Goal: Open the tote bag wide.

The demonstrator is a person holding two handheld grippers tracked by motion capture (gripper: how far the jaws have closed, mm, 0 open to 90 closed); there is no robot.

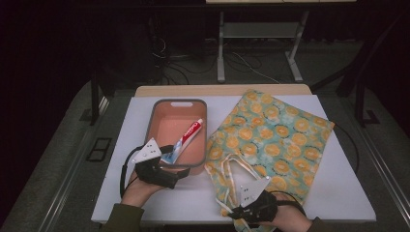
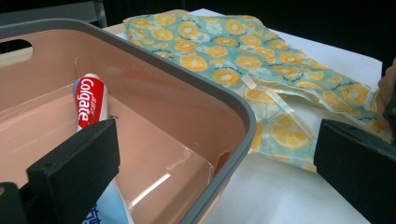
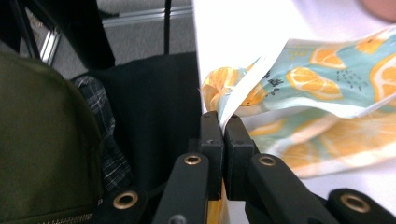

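a white table top (image 1: 338, 193) (wooden edge at the back), cables (image 1: 241, 63) on the grey floor behind.

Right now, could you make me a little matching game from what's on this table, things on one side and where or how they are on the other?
Things:
1. toothpaste tube
2. fruit-print bag
3. left hand-held gripper
4. right hand-held gripper

States:
A. jaws wide open at the bin's near rim
B. lying inside the pink bin
C. clamped on the bag's edge
D. spread flat beside the bin

Pairs: 1-B, 2-D, 3-A, 4-C
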